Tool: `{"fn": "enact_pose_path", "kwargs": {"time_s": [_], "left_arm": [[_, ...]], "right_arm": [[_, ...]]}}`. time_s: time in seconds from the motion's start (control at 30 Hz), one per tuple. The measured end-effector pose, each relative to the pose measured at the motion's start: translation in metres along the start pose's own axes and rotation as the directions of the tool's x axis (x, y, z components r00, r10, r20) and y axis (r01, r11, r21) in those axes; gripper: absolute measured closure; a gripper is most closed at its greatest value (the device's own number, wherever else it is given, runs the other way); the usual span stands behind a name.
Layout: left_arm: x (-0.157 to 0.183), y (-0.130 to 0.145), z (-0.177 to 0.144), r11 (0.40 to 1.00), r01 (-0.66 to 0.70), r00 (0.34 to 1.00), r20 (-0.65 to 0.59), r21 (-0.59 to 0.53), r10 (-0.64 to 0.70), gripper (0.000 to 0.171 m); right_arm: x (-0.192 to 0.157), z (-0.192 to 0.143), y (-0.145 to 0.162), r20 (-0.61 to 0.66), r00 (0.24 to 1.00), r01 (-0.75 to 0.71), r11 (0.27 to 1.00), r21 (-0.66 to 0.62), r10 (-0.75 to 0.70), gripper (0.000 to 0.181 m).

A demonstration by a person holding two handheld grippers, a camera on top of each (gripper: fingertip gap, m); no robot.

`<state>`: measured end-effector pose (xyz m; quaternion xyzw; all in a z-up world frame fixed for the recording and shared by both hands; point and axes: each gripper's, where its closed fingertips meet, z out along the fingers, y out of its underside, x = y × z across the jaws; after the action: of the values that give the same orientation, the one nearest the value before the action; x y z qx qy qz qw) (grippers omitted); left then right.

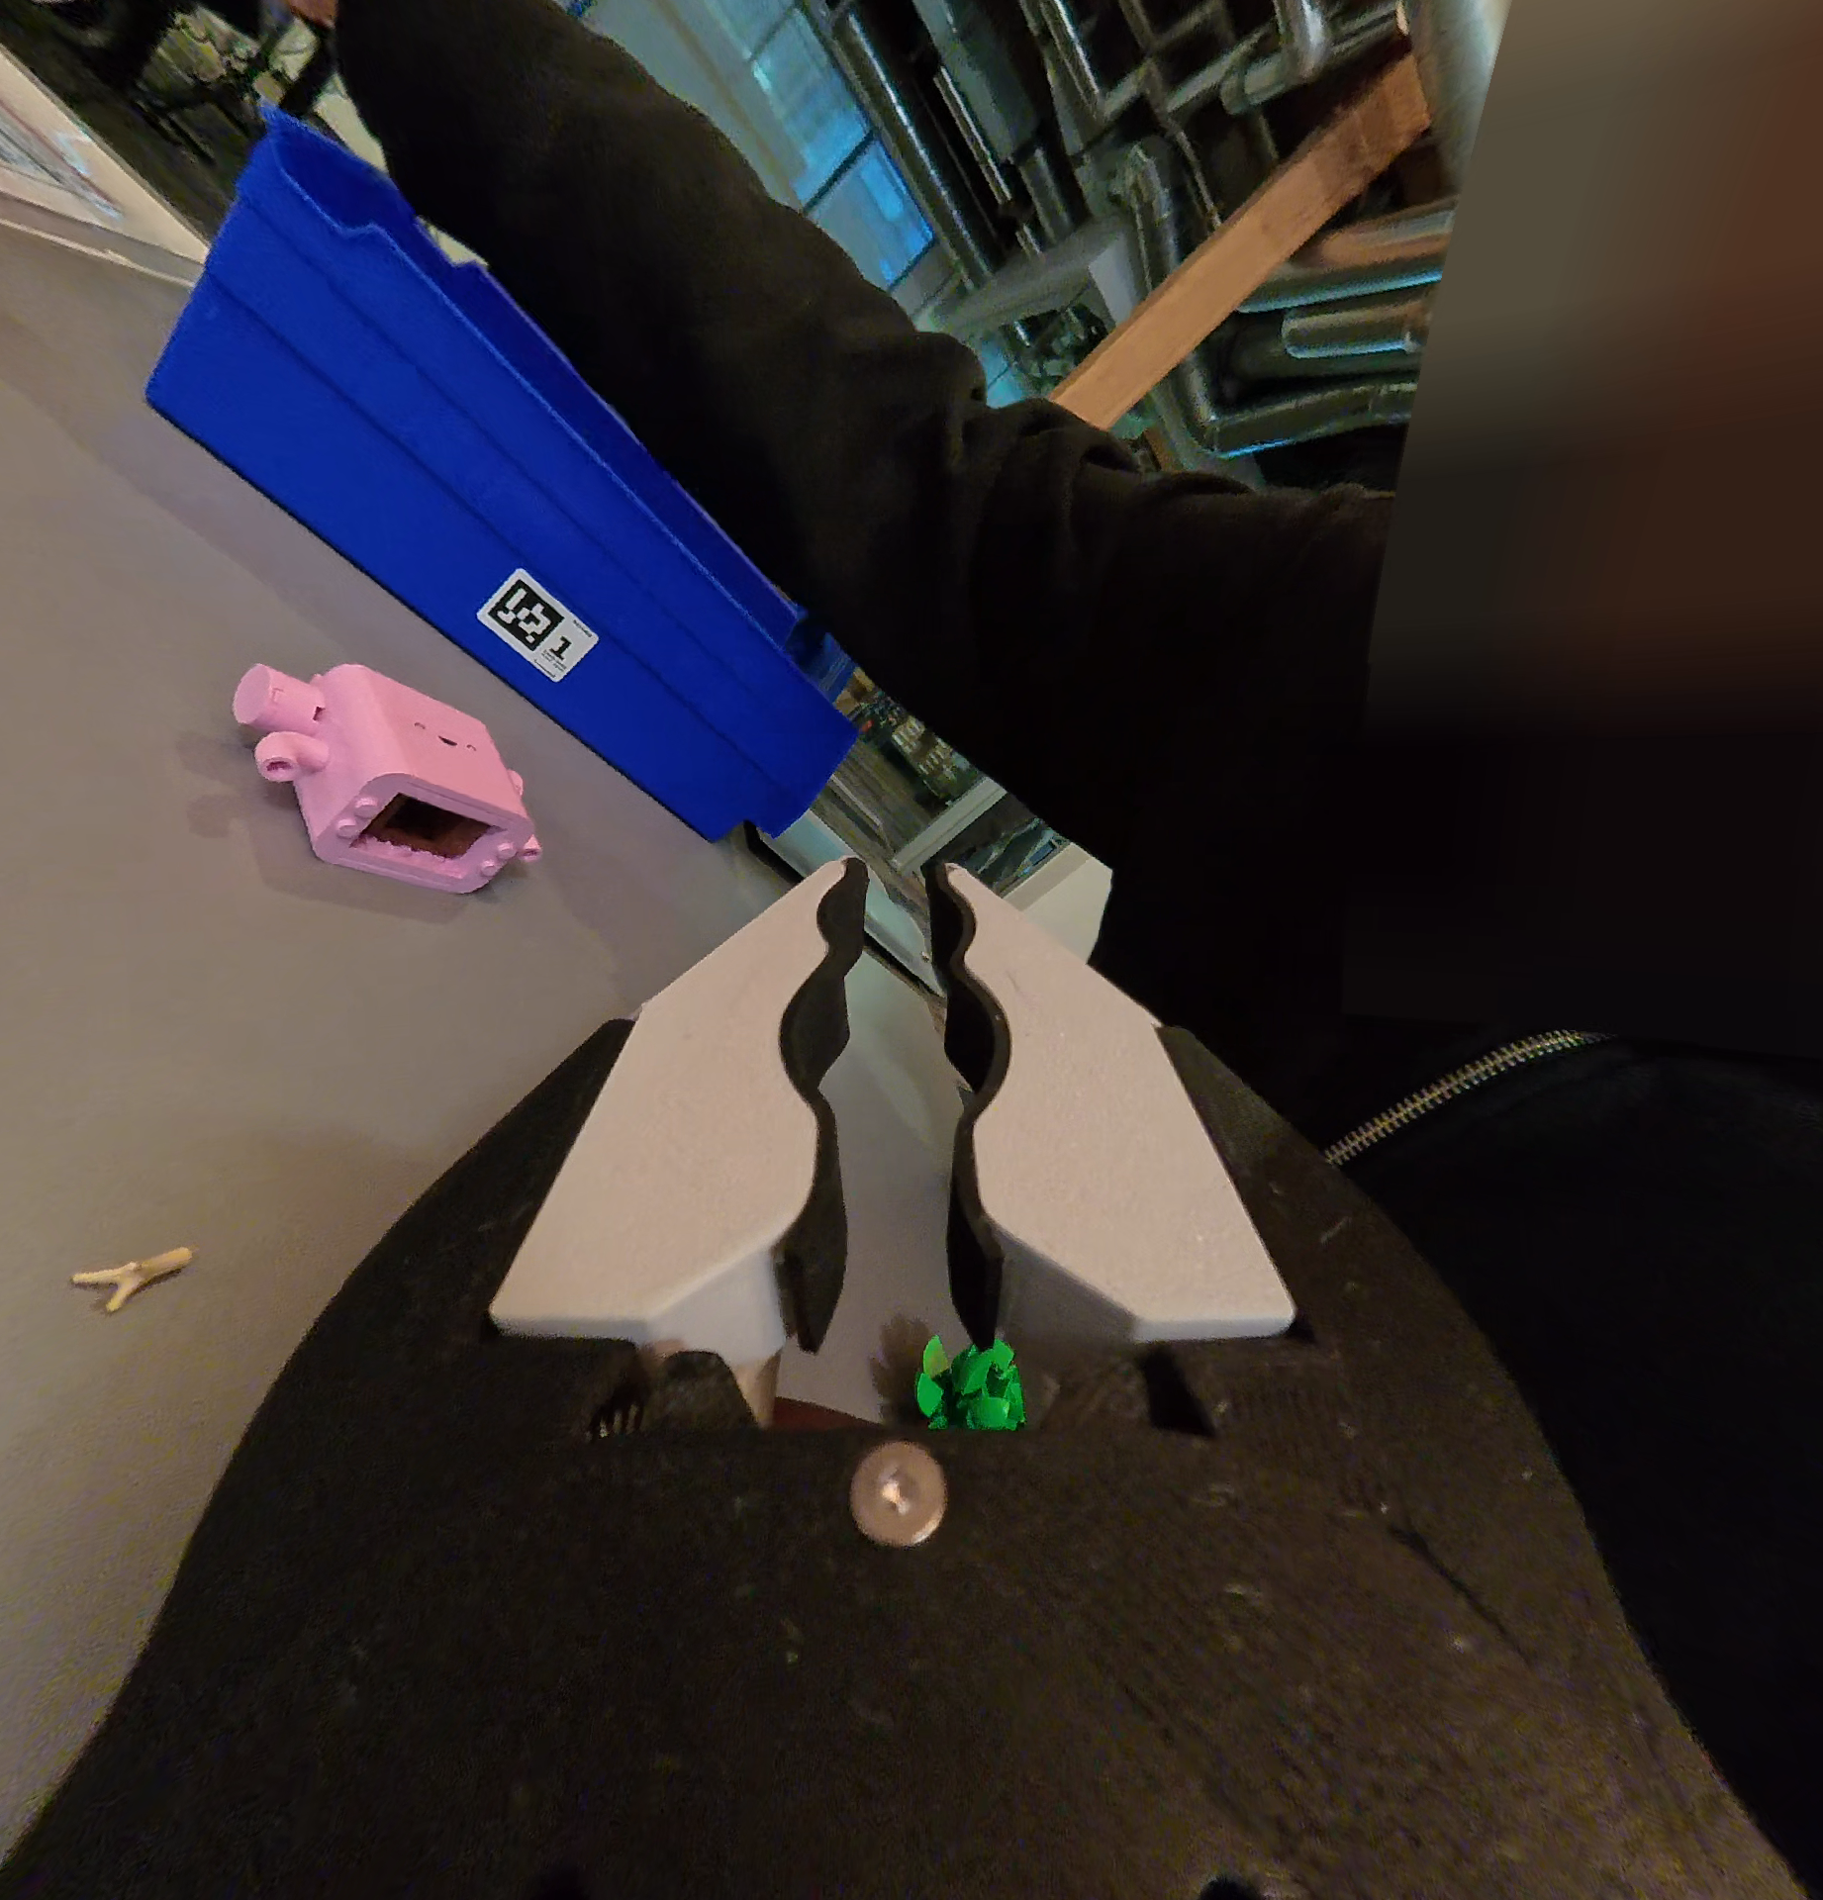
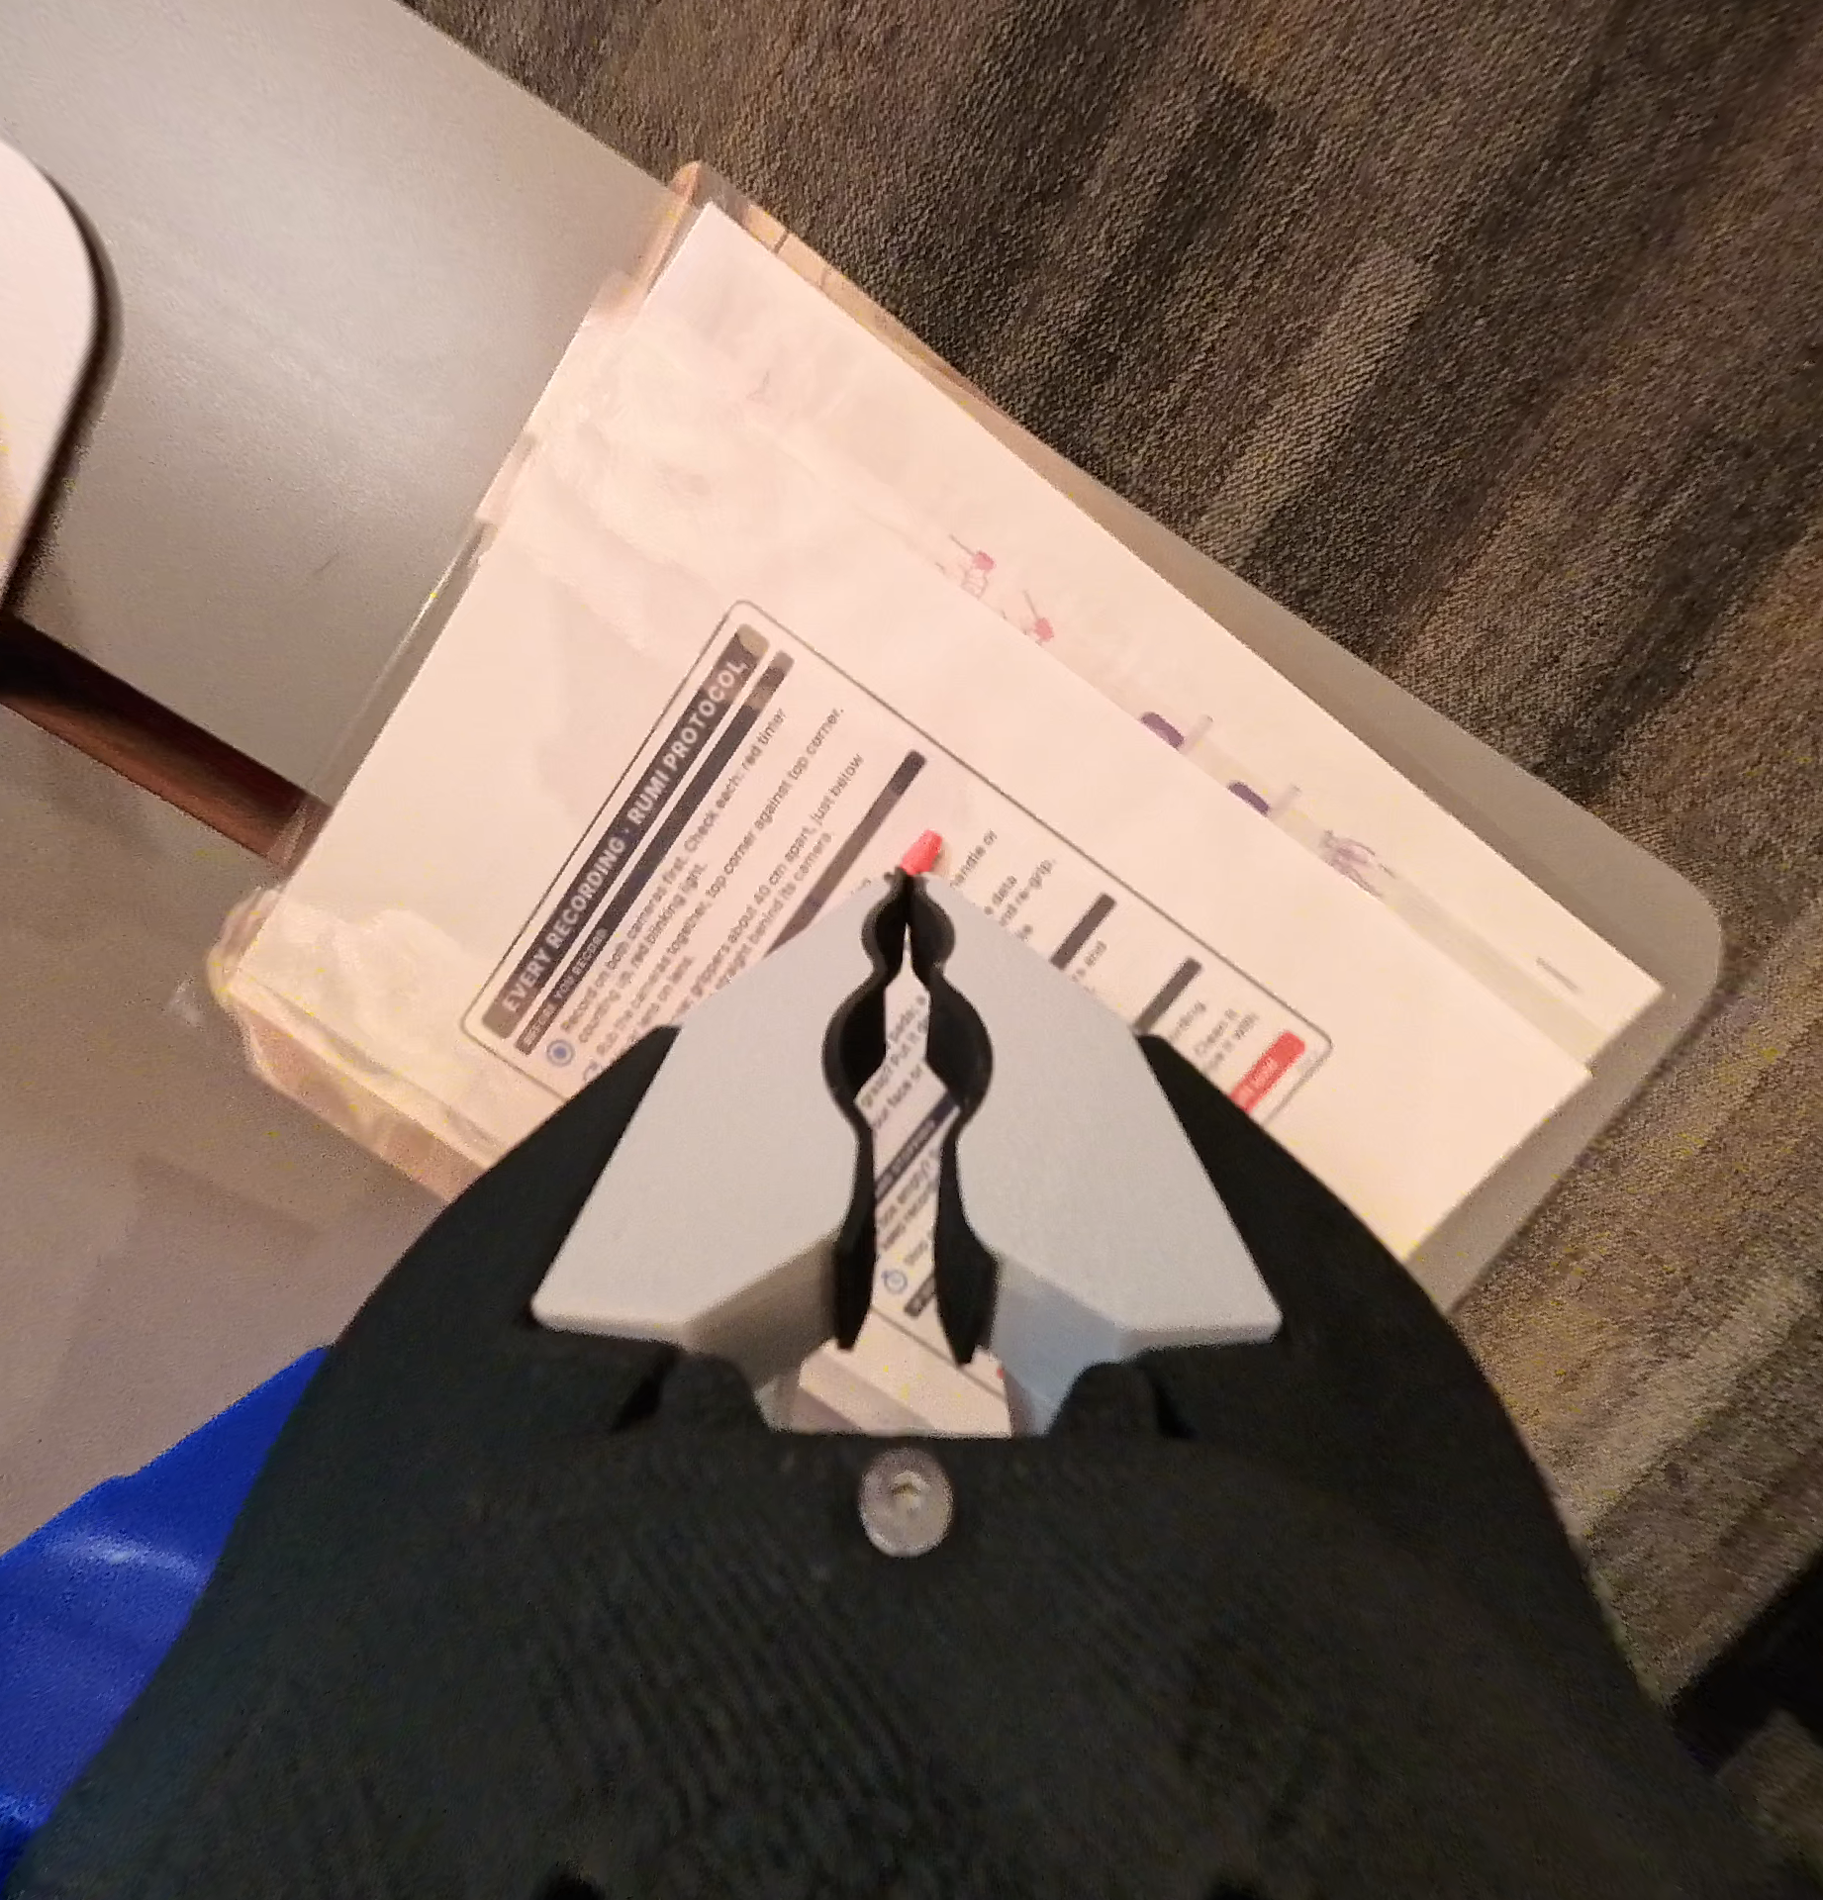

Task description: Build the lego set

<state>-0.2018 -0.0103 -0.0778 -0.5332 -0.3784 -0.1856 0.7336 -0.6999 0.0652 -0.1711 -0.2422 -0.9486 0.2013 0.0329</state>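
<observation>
In the left wrist view my left gripper (image 1: 897,884) is open, with nothing between its pads, tilted over the grey table's (image 1: 167,1028) edge. A pink block-shaped piece with a square opening (image 1: 383,781) lies on the table to the left. A small tan forked piece (image 1: 131,1275) lies nearer. A small green leafy piece (image 1: 974,1388) shows low at the base of my fingers. In the right wrist view my right gripper (image 2: 907,894) is shut, its tips touching, above printed sheets (image 2: 578,823). A small red patch (image 2: 923,851) shows just past the tips; I cannot tell whether it is part of the sheet.
A blue bin (image 1: 455,442) with a tag sticker stands behind the pink piece; a corner of it shows in the right wrist view (image 2: 85,1604). A person's black sleeve (image 1: 784,411) reaches over it. The sheets lie in a clear tray (image 2: 455,576) near the table's rounded corner; carpet (image 2: 1401,308) lies beyond. The grippers' ends are close to 50 cm from one another. The small tan forked piece (image 1: 131,1275) is about 12 cm from my left fingertips.
</observation>
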Motion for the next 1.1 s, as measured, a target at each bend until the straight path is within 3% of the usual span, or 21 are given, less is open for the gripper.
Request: {"fn": "enact_pose_path", "kwargs": {"time_s": [0.17, 0.5, 0.6, 0.83, 1.1], "left_arm": [[0.009, -0.001, 0.005, 1.000, -0.030, 0.999, -0.015, 0.002, 0.030, 0.163], [0.001, 0.005, 0.004, 0.998, -0.054, 0.998, 0.041, -0.042, 0.056, 0.164], [0.002, 0.004, 0.003, 0.999, -0.039, 0.999, 0.025, -0.032, 0.040, 0.165], [0.001, 0.008, 0.004, 0.998, -0.046, 0.998, 0.029, -0.049, 0.047, 0.166], [-0.001, 0.008, 0.004, 0.998, -0.042, 0.998, 0.033, -0.047, 0.044, 0.166]], "right_arm": [[-0.002, -0.012, -0.004, 0.022, 0.995, -0.103, 0.993, 0.058, 0.102, 0.172], [-0.003, 0.029, -0.004, 0.033, 0.976, -0.215, 0.977, -0.014, 0.215, 0.173], [-0.002, 0.036, 0.003, 0.010, 0.976, -0.216, 0.974, -0.067, 0.218, 0.175], [-0.005, 0.025, -0.004, 0.034, 0.972, -0.230, 0.973, -0.016, 0.231, 0.168], [-0.006, 0.025, 0.010, 0.019, 0.970, -0.240, 0.967, -0.079, 0.243, 0.165]]}}
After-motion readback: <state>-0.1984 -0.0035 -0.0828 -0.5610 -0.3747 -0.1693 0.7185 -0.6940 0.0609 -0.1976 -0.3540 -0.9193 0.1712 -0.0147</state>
